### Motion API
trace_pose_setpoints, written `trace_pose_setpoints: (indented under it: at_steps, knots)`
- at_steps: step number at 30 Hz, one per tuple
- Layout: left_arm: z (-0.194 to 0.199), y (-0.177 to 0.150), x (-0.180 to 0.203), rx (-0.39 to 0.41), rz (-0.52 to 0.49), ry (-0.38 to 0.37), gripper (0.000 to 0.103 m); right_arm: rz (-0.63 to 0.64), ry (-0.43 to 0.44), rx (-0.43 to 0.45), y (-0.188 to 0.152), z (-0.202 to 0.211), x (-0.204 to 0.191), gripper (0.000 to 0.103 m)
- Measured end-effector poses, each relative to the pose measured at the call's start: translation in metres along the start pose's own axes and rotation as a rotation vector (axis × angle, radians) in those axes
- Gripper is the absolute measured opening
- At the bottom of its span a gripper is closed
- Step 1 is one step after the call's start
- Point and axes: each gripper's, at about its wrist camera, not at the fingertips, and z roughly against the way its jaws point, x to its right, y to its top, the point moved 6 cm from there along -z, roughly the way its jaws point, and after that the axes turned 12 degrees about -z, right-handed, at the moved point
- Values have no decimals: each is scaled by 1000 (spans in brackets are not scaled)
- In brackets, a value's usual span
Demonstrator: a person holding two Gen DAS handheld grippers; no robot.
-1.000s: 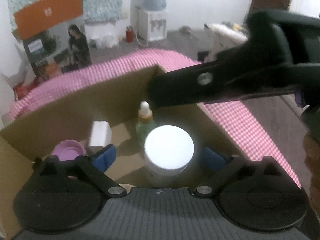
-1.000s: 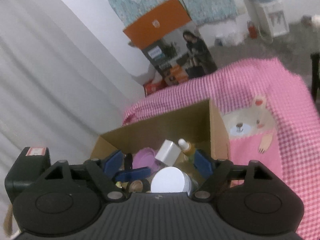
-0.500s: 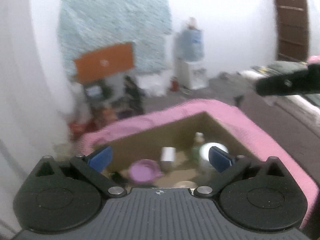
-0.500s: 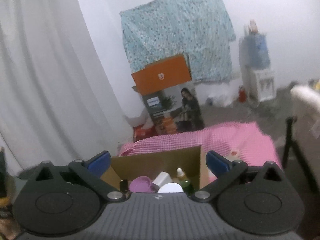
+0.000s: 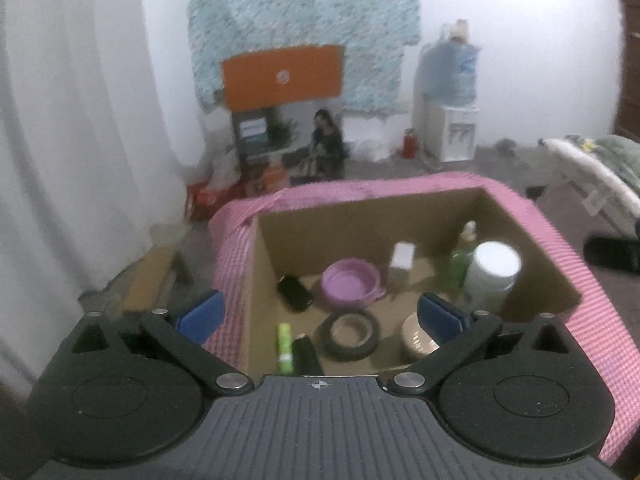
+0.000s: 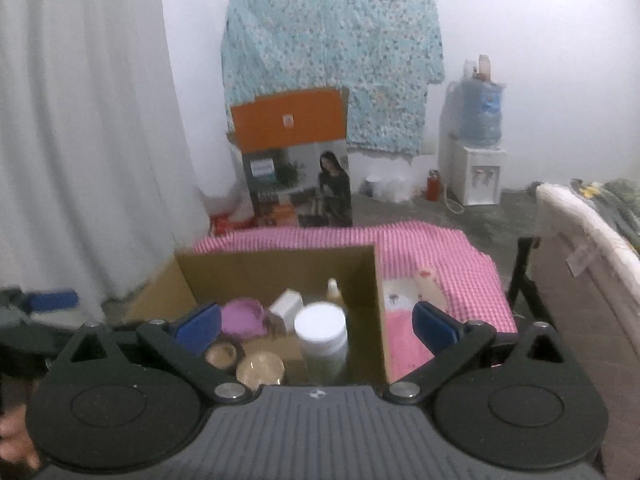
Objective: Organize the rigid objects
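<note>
Jaws of both grippers are spread wide, nothing between the pads; both have just been opening. Left gripper (image 5: 320, 314) is held above the near edge of the cardboard box (image 5: 532, 264), right gripper (image 6: 316, 328) over the same box from a lower angle, its right pad (image 6: 434, 328) seen outside the box wall over the pink checked cloth (image 6: 436, 248).

Box is seated on the cloth-covered bench. Contents seen from the left wrist view:
- white-lidded jar (image 5: 494, 268) upright in the far right corner
- green dropper bottle (image 5: 462, 254) upright, just beside the jar on its left
- small white box (image 5: 402, 260) against the back wall
- purple bowl (image 5: 351, 282) mid-box
- black phone-like slab (image 5: 294, 293) left of the bowl
- black ring (image 5: 352, 335) flat in front of the bowl
- green tube (image 5: 285, 342) and a dark item (image 5: 306, 354) side by side near the front wall; the dark item cannot be identified
- beige round container (image 5: 416, 340) at front right, partly hidden by the pad

All items lie free of both grippers. Part of the other gripper (image 6: 52, 300) is seen at the left edge of the right wrist view.
</note>
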Motion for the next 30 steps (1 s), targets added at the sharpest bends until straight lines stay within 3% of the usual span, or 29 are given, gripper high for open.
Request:
trace_pose_setpoints:
  at_steps: [10,19,30]
  knots:
    - [-18,-24,0,-128,45,-31,103,49,-40,-100,-32,-37,-27,103]
    - [-24,-28,2,-170,83,-67,103,39,-64,-152,-41,-53,-26,103]
    - [-24,-29,5,-191,94,-60,103,27,-82,-180,-44,-59,-20,103]
